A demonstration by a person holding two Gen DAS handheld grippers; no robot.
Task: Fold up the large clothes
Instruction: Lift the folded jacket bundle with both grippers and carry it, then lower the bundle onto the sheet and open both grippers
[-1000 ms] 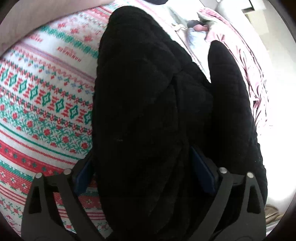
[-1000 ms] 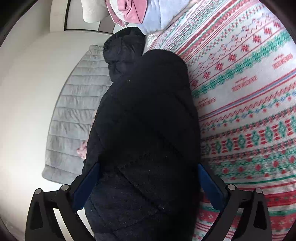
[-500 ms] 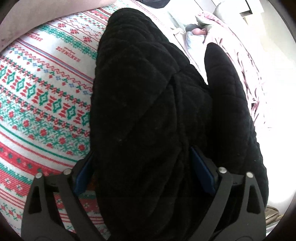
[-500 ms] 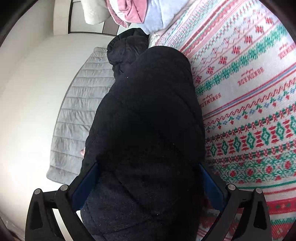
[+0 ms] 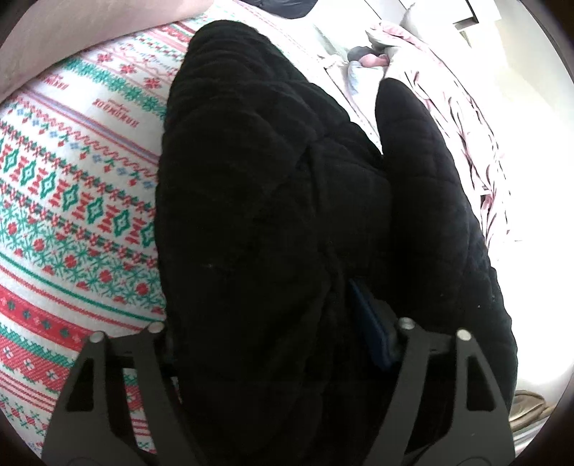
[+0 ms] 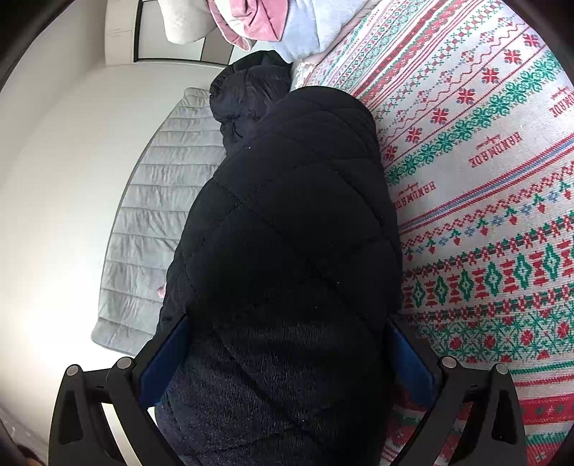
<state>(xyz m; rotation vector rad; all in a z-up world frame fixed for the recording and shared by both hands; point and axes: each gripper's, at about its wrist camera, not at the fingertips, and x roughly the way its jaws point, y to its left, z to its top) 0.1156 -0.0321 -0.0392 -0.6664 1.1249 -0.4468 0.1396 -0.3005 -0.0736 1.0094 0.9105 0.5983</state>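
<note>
A black quilted jacket [image 5: 272, 222] lies bunched on a bed with a red, green and white patterned blanket [image 5: 71, 200]. My left gripper [image 5: 272, 322] is shut on a thick fold of the jacket; its left finger is hidden under the cloth. A second black part [image 5: 430, 200], maybe a sleeve, lies to the right. In the right wrist view the jacket [image 6: 294, 243] fills the middle, and my right gripper [image 6: 287, 355] is shut on its near bulk, blue pads [image 6: 165, 362] on both sides. The hood [image 6: 251, 89] lies at the far end.
A pink and white pile of clothes [image 5: 448, 89] lies past the jacket in the left wrist view. In the right wrist view a grey quilted mat [image 6: 150, 222] lies on the white floor beside the bed, and pink and pale blue clothes [image 6: 280, 25] sit at the top.
The left gripper's jaws have closed further on the jacket fold. The right gripper has shifted slightly, with the blanket pattern sliding across its view.
</note>
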